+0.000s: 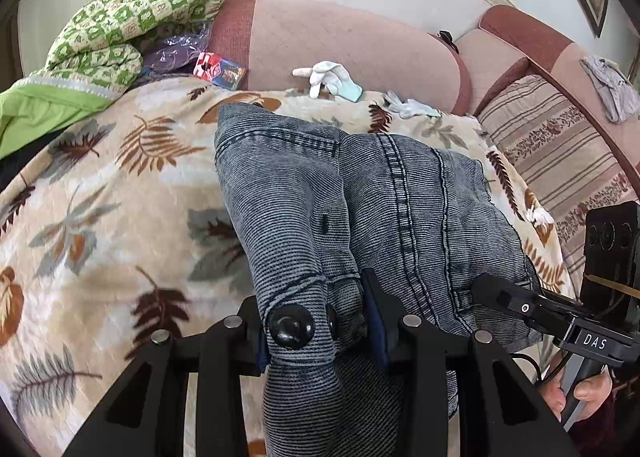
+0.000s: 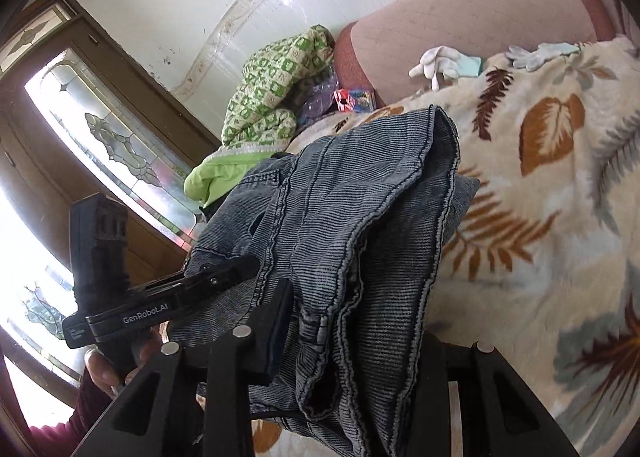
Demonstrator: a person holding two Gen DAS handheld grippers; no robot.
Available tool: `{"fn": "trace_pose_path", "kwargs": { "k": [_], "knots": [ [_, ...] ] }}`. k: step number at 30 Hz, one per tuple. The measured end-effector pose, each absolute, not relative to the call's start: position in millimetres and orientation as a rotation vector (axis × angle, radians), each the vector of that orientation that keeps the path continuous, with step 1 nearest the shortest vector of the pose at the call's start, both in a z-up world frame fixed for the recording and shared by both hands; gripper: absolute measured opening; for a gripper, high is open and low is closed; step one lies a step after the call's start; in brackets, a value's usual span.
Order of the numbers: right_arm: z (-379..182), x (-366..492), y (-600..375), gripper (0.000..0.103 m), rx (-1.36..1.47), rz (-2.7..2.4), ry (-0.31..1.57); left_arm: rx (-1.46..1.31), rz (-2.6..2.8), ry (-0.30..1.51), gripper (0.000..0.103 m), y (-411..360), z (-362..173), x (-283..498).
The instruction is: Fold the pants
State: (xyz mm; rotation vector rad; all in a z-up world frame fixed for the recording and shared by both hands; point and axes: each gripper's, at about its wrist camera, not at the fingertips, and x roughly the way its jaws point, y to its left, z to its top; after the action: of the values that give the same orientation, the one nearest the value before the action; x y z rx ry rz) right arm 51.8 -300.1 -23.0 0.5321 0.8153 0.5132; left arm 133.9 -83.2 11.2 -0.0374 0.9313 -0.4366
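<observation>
The grey-blue denim pants [image 1: 344, 193] lie bunched on a leaf-print blanket [image 1: 104, 193], with the waistband and its black button [image 1: 291, 326] nearest me. My left gripper [image 1: 316, 321] is shut on the waistband by the button. My right gripper [image 2: 352, 321] is shut on thick folds of the same pants [image 2: 360, 193] and lifts them off the blanket [image 2: 560, 177]. The right gripper also shows in the left wrist view [image 1: 504, 297] at the pants' right edge. The left gripper shows in the right wrist view [image 2: 224, 273] at the left edge.
A pink sofa back [image 1: 340, 41] runs behind the blanket. A green checked quilt [image 1: 132, 13] is piled at far left. White gloves [image 1: 324, 75] and a red packet [image 1: 218, 71] lie at the back. A striped cushion [image 1: 560, 153] sits right. A glass door [image 2: 100, 129] is left.
</observation>
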Motion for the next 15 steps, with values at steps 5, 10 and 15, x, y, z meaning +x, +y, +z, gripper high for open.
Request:
{"fn": "trace_pose_path", "kwargs": {
  "k": [5,10,15],
  "knots": [
    [-25.9,85.8,-302.3,0.037,0.545,0.49,0.805,-0.015,-0.408,0.927,0.04,-93.0,7.9,163.2],
    [-32.0,120.8,-305.1,0.037,0.539,0.467,0.806,-0.012,-0.383,0.935,0.04,-98.8,-0.9,192.6],
    [-41.5,146.7,-305.5,0.037,0.531,0.451,0.819,-0.002,-0.357,0.943,0.04,-101.7,-10.7,207.1]
  ]
}}
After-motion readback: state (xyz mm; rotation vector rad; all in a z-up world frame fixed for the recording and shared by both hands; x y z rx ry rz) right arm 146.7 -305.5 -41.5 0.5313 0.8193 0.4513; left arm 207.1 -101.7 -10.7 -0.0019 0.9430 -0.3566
